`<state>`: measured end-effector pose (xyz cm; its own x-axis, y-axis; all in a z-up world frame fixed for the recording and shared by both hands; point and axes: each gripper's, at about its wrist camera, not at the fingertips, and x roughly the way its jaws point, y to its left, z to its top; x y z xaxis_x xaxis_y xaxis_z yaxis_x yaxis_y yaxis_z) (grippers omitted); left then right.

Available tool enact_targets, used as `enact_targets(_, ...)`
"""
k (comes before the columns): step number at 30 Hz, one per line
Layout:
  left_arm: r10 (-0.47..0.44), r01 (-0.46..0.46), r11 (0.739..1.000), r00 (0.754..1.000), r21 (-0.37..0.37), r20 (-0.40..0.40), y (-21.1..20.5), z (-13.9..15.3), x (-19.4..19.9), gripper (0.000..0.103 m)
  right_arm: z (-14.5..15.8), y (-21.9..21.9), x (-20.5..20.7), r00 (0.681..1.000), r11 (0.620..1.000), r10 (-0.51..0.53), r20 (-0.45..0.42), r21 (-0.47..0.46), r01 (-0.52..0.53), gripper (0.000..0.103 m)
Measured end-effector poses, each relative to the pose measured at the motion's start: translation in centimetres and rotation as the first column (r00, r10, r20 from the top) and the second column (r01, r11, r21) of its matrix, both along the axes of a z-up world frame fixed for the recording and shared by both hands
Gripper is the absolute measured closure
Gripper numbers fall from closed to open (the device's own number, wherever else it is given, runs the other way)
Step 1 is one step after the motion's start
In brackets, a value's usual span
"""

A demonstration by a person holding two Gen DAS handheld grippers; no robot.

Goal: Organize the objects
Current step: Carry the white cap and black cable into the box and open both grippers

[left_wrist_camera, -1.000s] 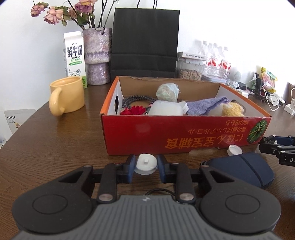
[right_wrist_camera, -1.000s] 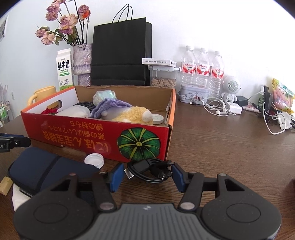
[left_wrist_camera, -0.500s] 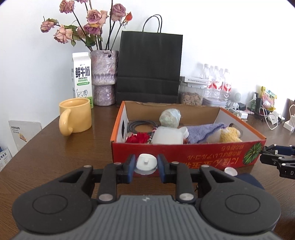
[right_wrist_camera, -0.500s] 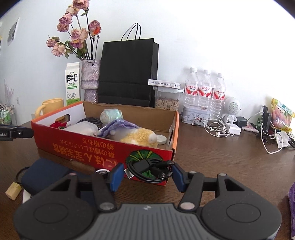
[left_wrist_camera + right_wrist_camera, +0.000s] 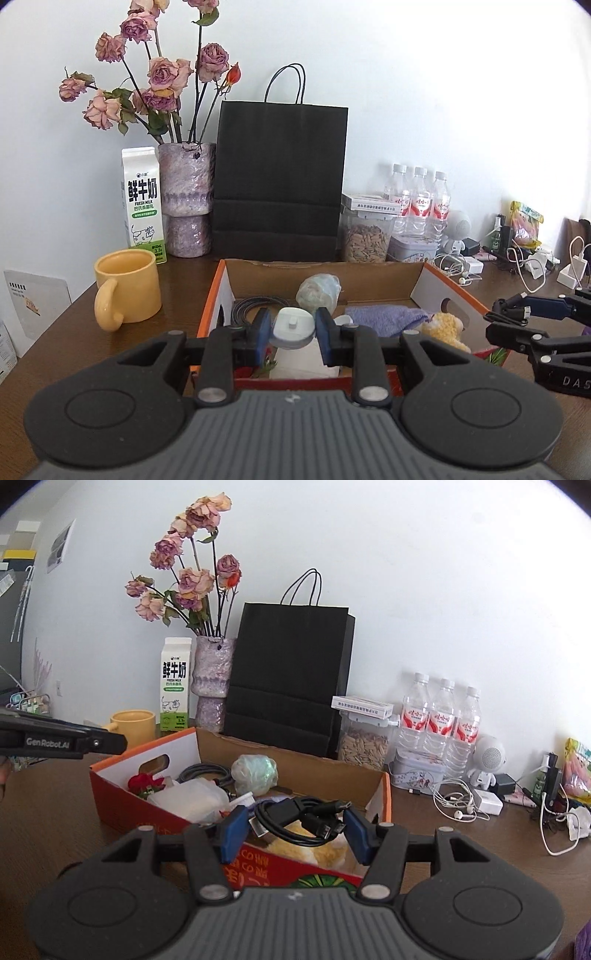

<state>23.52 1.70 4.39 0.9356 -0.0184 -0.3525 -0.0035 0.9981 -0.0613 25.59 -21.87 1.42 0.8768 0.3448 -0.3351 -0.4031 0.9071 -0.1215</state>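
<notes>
Both loads hang over the near wall of the red cardboard box (image 5: 436, 280), the left gripper (image 5: 291, 328) clamped on a small white plastic cap (image 5: 291, 326), nub toward me, the right gripper (image 5: 295, 821) pinching a coiled black cable (image 5: 301, 818) lying crosswise, plugs rightward; releasing inside looks next.

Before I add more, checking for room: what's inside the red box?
Box: rose, cables, wrapped bundle, white pouch, purple towel, yellow plush. Its floor is covered.
</notes>
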Motion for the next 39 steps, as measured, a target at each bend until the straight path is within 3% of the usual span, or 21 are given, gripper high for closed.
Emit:
enact_targets(10, 0.056, -0.056, 0.998, 0.998, -0.019, 0.030, -1.6, 1.5, 4.1, 0.076, 1.4, 3.8, 5.2, 1.000, 0.999, -0.006, 0.011, 0.036, 0.005, 0.048)
enact_targets(18, 0.096, -0.095, 0.994, 0.995, -0.044, 0.021, -1.8, 1.3, 7.4, 0.076, 0.7, 5.5, 9.2, 0.999, 0.997, -0.037, -0.039, 0.064, 0.040, 0.048)
enact_targets(29, 0.105, -0.106, 0.994, 0.994, -0.026, -0.039, -1.9, -0.2, 9.4, 0.075, -0.7, 5.4, 10.2, 0.996, 0.997, -0.056, -0.074, 0.056, 0.060, 0.047)
enact_targets(30, 0.105, -0.106, 0.994, 0.993, -0.022, -0.044, -2.0, -0.4, 9.4, 0.072, -0.8, 5.3, 10.2, 0.995, 0.997, -0.058, -0.079, 0.055, 0.062, 0.047)
enact_targets(32, 0.113, -0.114, 0.993, 0.993, -0.021, -0.046, -2.0, -0.6, 9.4, 0.045, -1.0, 5.1, 10.4, 0.994, 0.996, -0.060, -0.096, 0.053, 0.065, 0.045)
enact_targets(33, 0.120, -0.121, 0.992, 0.992, -0.023, -0.040, -2.0, -0.6, 9.4, 0.016, -1.2, 5.0, 10.4, 0.993, 0.996, -0.057, -0.102, 0.057, 0.063, 0.036)
enact_targets(34, 0.131, -0.131, 0.991, 0.991, -0.022, -0.024, -1.9, -0.6, 9.2, 0.000, -1.2, 4.9, 10.4, 0.993, 0.996, -0.055, -0.104, 0.063, 0.062, 0.015)
enact_targets(36, 0.160, -0.160, 0.987, 0.987, -0.009, 0.015, -1.9, -0.5, 8.9, 0.000, -1.2, 4.7, 10.3, 0.994, 0.995, -0.064, -0.092, 0.067, 0.071, 0.000)
enact_targets(39, 0.164, -0.164, 0.986, 0.986, -0.025, 0.004, -1.6, -0.4, 8.9, 0.000, -1.1, 4.6, 10.1, 0.994, 0.994, -0.078, -0.081, 0.070, 0.083, 0.000)
